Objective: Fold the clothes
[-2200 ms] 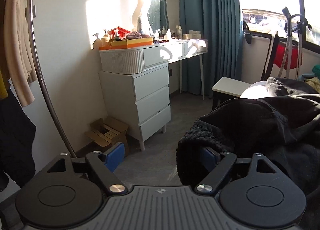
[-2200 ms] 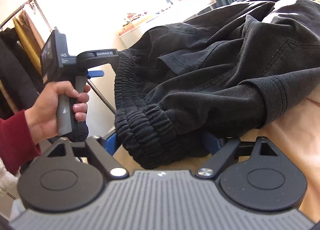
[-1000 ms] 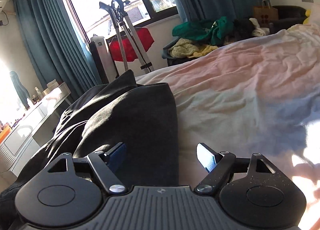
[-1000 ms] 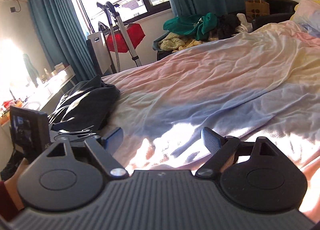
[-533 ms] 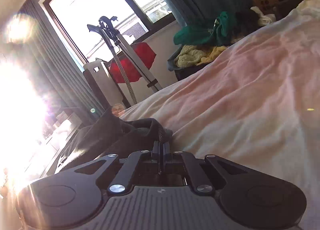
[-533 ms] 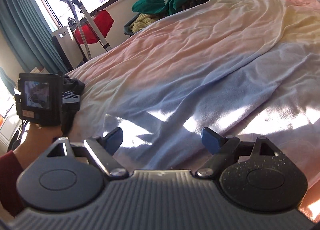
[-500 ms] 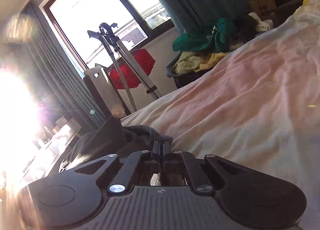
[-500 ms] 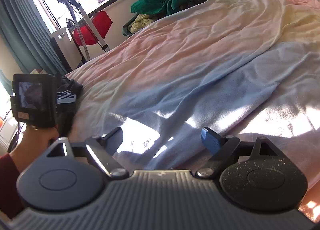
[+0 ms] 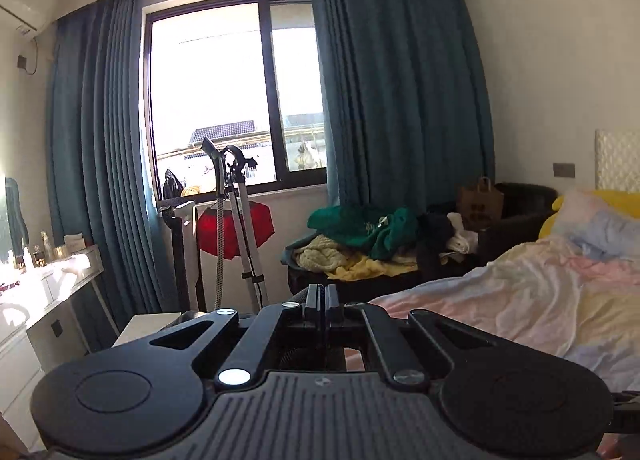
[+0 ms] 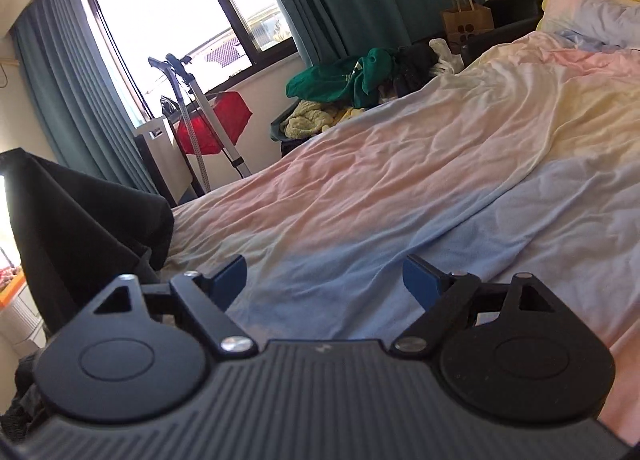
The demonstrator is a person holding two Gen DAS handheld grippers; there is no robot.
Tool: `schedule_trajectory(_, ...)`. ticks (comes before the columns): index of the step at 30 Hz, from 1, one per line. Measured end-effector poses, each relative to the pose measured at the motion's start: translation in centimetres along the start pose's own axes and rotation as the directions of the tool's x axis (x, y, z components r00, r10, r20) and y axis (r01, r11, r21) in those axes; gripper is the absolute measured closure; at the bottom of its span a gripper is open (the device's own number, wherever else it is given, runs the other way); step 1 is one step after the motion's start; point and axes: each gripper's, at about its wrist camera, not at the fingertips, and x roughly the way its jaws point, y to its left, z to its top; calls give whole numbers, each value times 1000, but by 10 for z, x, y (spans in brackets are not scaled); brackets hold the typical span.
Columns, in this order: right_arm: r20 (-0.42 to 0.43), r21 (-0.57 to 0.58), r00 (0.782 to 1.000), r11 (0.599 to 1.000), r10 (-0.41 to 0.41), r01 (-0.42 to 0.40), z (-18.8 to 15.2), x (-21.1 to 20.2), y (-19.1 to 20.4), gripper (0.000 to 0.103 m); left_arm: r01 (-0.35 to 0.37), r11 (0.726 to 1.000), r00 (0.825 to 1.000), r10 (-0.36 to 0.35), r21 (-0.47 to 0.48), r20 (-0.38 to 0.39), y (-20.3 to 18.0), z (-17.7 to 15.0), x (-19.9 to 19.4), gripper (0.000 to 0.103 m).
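A black garment (image 10: 84, 220) hangs lifted at the left of the right wrist view, its lower part draped onto the bed (image 10: 400, 188). My left gripper (image 9: 321, 302) is shut on the garment's black ribbed edge (image 9: 298, 358), which shows only as a dark strip under the closed fingers. It is raised above the bed (image 9: 520, 308). My right gripper (image 10: 324, 276) is open and empty, low over the blue part of the sheet, to the right of the hanging garment.
A pile of green and yellow clothes (image 9: 360, 236) lies on a dark chair beyond the bed. A garment steamer (image 9: 228, 220) and a red item stand by the window. A white dresser (image 9: 36, 300) is at the left. Pillows (image 10: 592, 16) lie at the bed's head.
My left gripper, shut on the garment, has risen and tilted up, lifting the black cloth off the bed. My right gripper stays open and has moved closer to the sheet.
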Motion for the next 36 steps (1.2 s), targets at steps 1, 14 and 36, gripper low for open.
schedule_trajectory(1, 0, 9, 1000, 1000, 19, -19, 0, -4, 1, 16, -8, 999, 1000, 9, -53, 13, 12, -2, -17, 102)
schedule_trajectory(14, -259, 145, 906, 941, 334, -305, -37, 32, 43, 21, -372, 719, 925, 339, -587, -172, 170, -128, -76, 101)
schedule_trajectory(36, -244, 231, 944, 959, 221, -165, -12, 303, 195, 97, -403, 632, 912, 336, -662, -235, 221, -203, -31, 100)
